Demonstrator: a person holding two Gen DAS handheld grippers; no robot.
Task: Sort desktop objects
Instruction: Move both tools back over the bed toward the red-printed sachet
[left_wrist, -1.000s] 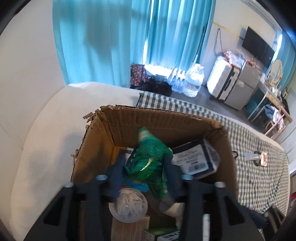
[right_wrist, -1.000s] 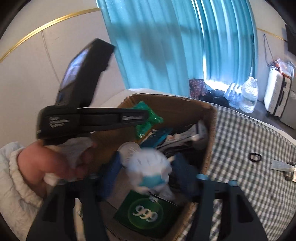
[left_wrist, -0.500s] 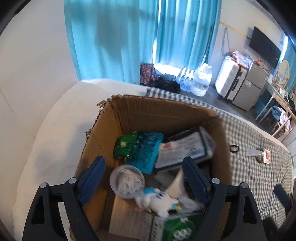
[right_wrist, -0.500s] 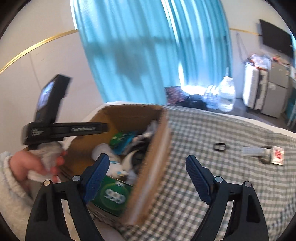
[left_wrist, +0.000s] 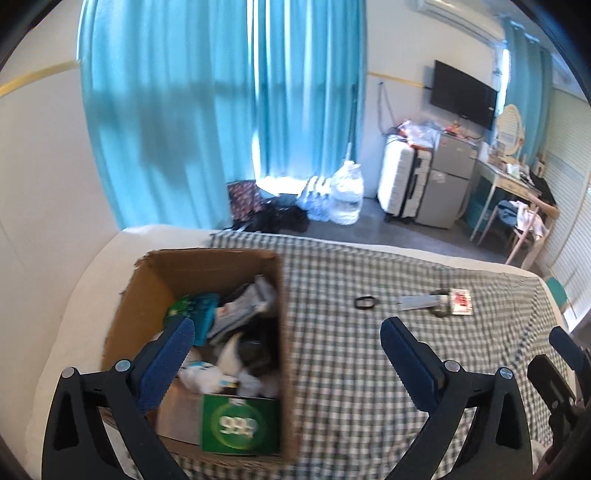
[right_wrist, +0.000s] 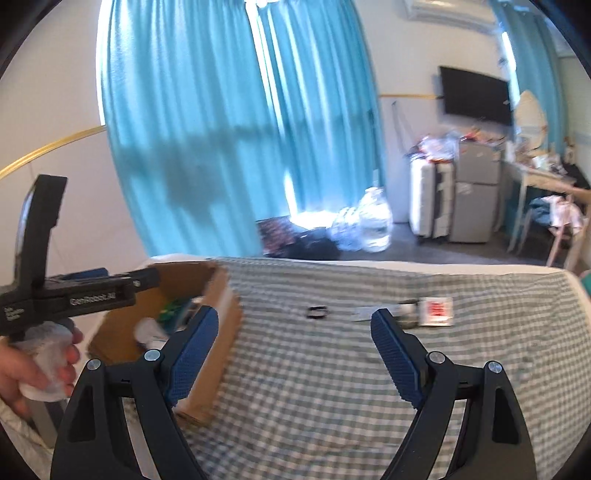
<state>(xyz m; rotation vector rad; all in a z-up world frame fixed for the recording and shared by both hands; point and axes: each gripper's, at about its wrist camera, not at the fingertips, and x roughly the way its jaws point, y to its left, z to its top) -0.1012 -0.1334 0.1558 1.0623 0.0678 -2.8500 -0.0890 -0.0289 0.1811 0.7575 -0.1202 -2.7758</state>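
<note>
Cardboard box (left_wrist: 199, 266) crammed with clutter, green 999 pack (left_wrist: 240, 424) nearest, sits left on checked cloth (left_wrist: 351, 369); black ring (left_wrist: 365, 302) and tube (left_wrist: 424, 301) lie apart beyond on bare cloth; left tongs (left_wrist: 286, 339) just spread wide, empty; right tongs (right_wrist: 293, 332) spread, empty.

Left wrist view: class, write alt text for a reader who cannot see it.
The open, empty left gripper, its jaws just widened, hangs above a cardboard box full of sorted items on a checked cloth. A black ring and a small packet lie loose on the cloth beyond.
</note>
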